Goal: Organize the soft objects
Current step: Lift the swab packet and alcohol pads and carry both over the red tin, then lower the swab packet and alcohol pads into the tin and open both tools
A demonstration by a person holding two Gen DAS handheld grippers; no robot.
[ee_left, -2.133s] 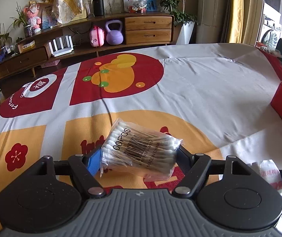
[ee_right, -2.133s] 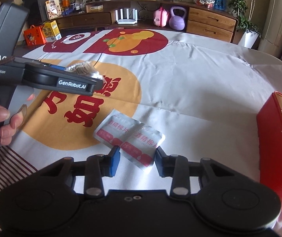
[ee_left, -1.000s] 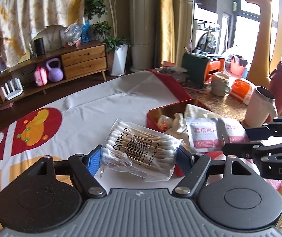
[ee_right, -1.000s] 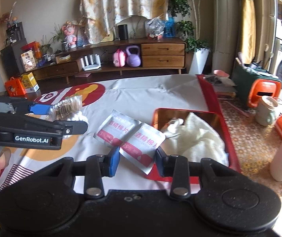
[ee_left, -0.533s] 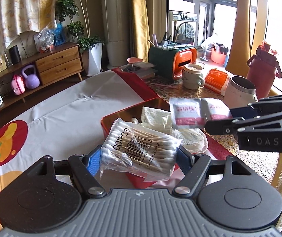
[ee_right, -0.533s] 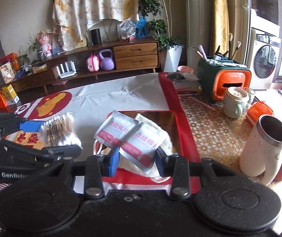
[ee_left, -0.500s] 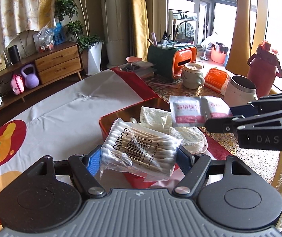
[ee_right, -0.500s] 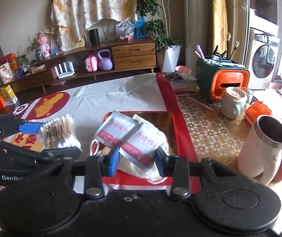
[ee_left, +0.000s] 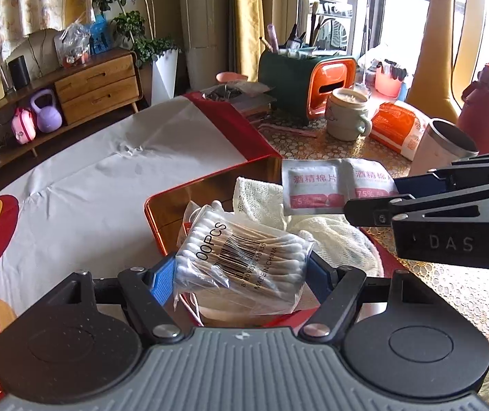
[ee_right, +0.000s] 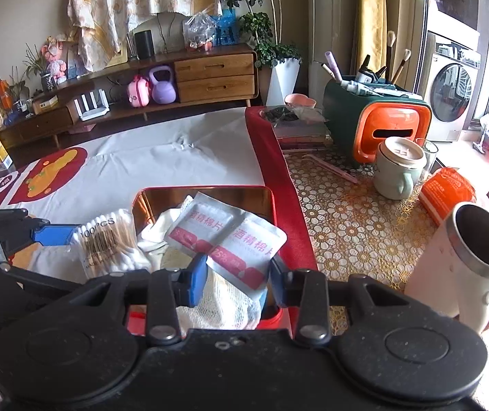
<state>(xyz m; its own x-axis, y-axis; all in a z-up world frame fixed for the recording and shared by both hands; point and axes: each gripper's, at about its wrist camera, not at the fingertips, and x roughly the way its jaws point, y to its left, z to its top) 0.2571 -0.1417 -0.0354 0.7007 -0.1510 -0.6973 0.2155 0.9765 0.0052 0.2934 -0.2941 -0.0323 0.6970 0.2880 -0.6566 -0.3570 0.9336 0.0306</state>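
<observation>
Trouble from here would most likely come at the release, judging by how things hang: both loads are light, slippery packets held above the red tin, and the cotton swab bag sits over the tin's near rim rather than its middle, so if let go now it could tip outward onto the tablecloth. The wipe sachets are thin and flat and could flutter or slide off the heaped white cloth already filling the tin. The two tools also hang close together over the same small opening, so one could knock the other's load. The left claw stands wide, its blue pads pressed against the two ends of the swab bag, which it grips clear of the tin. The right claw is about a third open and pinches the lower edge of the joined pair of sachets, which jut forward over the cloth, near the tin's right wall, without touching it as far as I can tell.
</observation>
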